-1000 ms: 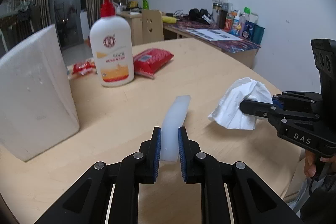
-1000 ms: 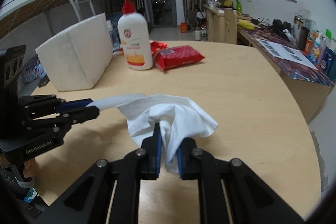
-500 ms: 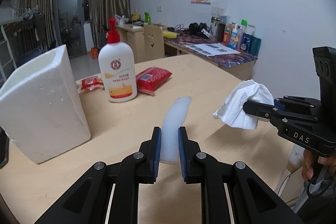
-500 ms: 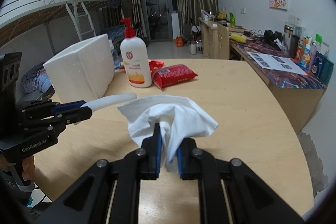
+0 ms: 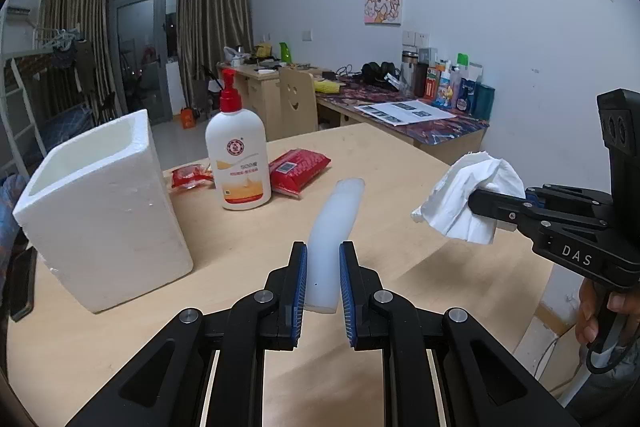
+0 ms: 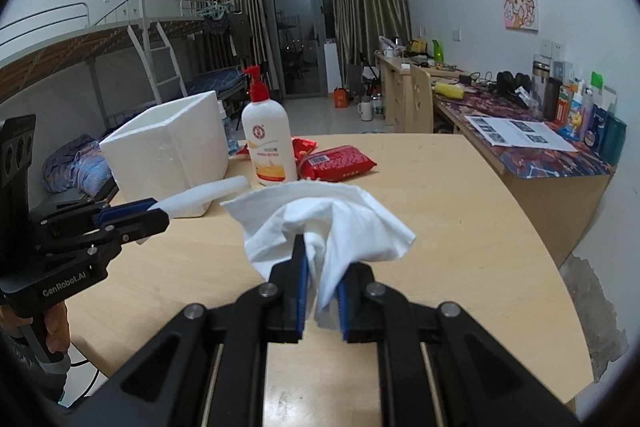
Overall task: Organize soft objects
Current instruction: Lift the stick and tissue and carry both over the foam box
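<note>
Gripping a pale, translucent soft strip (image 5: pixel 334 227) between their blue pads, the left tongs (image 5: pixel 323 283) are closed on its near end, and the strip arches forward in the air above the bench (image 5: pixel 248 239); the right tongs (image 6: pixel 320 281) are likewise closed on a crumpled white tissue (image 6: pixel 320 219), which fans out over the tips and hangs clear of the wood. The likely step is carrying both soft things to the open white foam box (image 5: pixel 100 211) that stands at the left of the bench, and to do it well each grip should hold firm until its load is over the mouth of the box, since the strip droops and could catch on the rim, and the tissue is light enough to drift if let go high. Bringing one load in at a time would keep the two tools from crossing, and the path should pass clear of the pump bottle (image 5: pixel 238 163) just beside the box, which looks easy to knock over. Behind the bottle lie a red wipes packet (image 5: pixel 298 169) and a smaller red packet (image 5: pixel 190 175), the latter partly covered by the bottle. The floor of the box cannot be seen from either camera, so what it already holds is unknown. How deep the tissue sits between the right pads is masked by its own folds, and the material of the strip is hard to judge.
</note>
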